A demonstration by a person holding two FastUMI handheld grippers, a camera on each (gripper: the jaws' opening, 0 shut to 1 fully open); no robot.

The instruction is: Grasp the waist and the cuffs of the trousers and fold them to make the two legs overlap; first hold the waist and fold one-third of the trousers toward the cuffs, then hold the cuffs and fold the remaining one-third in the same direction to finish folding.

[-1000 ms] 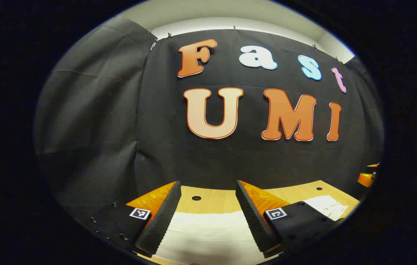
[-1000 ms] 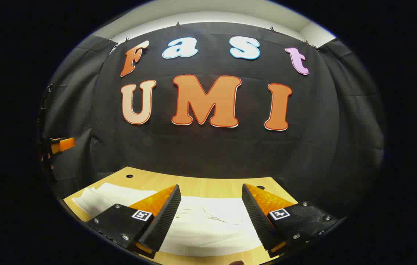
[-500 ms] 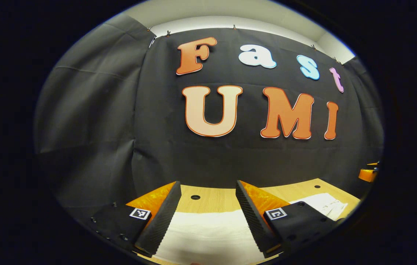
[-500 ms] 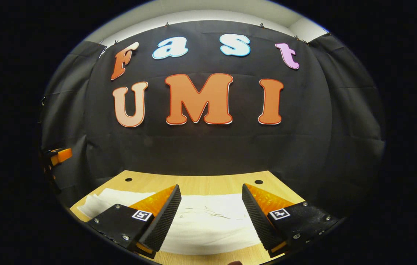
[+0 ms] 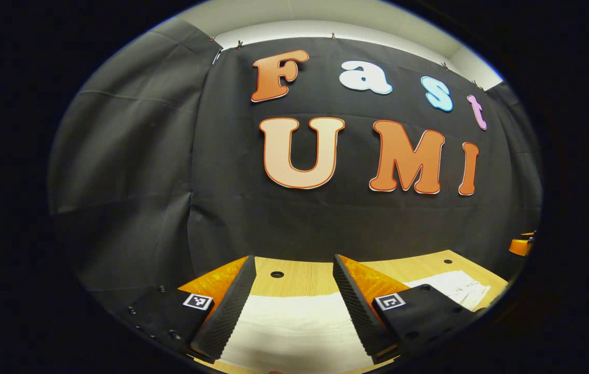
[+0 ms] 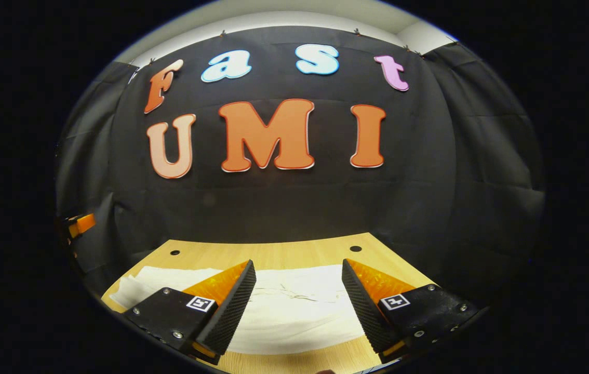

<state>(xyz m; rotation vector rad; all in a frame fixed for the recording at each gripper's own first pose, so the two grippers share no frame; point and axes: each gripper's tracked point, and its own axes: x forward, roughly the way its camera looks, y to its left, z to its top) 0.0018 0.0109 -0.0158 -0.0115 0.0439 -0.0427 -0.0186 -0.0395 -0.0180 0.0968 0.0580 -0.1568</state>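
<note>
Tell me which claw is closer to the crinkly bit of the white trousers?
Right. The right claw, open, has the crinkly bit straight ahead; the left claw, open, is over smooth cloth, crinkles to its right.

Left gripper [image 5: 292,306]: two wedge-shaped fingers with ribbed inner faces, each on a dark mounting block bearing a small square black-and-white marker at about 6 o'clock, with round screw heads along the blocks. Right gripper [image 6: 297,306]: same build, with a square marker and bright screws on each block.
</note>
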